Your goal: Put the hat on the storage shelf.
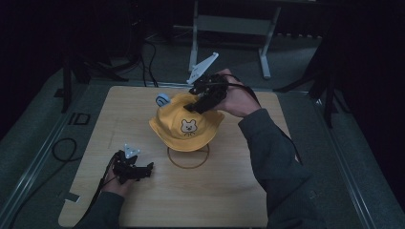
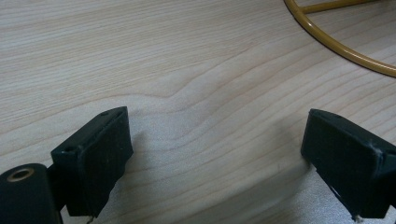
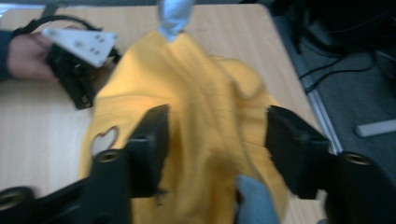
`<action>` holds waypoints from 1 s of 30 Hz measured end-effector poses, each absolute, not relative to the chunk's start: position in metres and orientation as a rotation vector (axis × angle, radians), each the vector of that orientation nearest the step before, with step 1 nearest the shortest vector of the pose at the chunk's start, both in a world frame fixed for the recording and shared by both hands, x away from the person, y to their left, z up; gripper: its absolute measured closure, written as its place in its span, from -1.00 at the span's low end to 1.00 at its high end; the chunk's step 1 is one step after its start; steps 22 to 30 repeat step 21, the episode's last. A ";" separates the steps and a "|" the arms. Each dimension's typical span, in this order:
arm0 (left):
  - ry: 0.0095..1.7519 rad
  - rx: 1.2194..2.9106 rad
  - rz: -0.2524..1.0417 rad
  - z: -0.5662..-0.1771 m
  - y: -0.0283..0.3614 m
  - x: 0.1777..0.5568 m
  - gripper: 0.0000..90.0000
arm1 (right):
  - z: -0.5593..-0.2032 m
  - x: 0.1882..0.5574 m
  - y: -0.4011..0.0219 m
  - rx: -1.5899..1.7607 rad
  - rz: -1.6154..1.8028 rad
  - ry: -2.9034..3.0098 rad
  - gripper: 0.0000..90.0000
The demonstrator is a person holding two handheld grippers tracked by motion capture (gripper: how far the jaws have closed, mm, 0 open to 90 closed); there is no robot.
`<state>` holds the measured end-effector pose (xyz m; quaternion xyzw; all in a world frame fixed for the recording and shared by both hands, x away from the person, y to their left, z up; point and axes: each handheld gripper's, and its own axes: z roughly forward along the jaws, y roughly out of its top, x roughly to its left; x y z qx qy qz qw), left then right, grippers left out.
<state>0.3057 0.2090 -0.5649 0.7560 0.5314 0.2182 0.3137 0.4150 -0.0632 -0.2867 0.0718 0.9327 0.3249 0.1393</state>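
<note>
The right tool (image 1: pixel 203 98), jaws spread wide, hovers over the yellow bear hat (image 1: pixel 187 125) sitting on a gold wire stand (image 1: pixel 187 162) mid-worktop (image 1: pixel 224 191). The left tool (image 1: pixel 138 171) rests open, empty. Likely next: closing on the crown.

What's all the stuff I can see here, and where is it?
Hat: one, yellow with a bear face and pale blue ears, table centre, raised on a stand.
Ring: one, yellow, flat on the table under the hat.
Table: one, light wood.
Frame: one, grey, on the floor behind the table.
Left gripper: one, black, open, resting near the ring.
Right gripper: one, black, open, at the hat's top.
</note>
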 end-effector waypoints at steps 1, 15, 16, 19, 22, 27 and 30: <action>1.401 1.993 0.575 -0.565 0.209 0.306 -0.80 | -0.286 0.415 -0.064 0.222 0.942 2.676 -0.26; 1.400 1.994 0.576 -0.565 0.209 0.306 -0.80 | -0.274 0.410 -0.079 0.309 0.945 2.603 -0.64; 1.400 1.994 0.576 -0.565 0.209 0.306 -0.80 | -0.274 0.409 -0.081 0.314 0.943 2.604 -0.64; 1.400 1.995 0.576 -0.565 0.209 0.306 -0.80 | -0.272 0.406 -0.084 0.313 0.926 2.602 -0.64; 1.401 1.991 0.576 -0.565 0.209 0.306 -0.80 | -0.272 0.404 -0.086 0.314 0.911 2.601 -0.64; 1.401 1.991 0.576 -0.565 0.209 0.306 -0.80 | -0.272 0.404 -0.086 0.314 0.911 2.601 -0.64; 1.401 1.991 0.576 -0.565 0.209 0.306 -0.80 | -0.272 0.404 -0.086 0.314 0.911 2.601 -0.64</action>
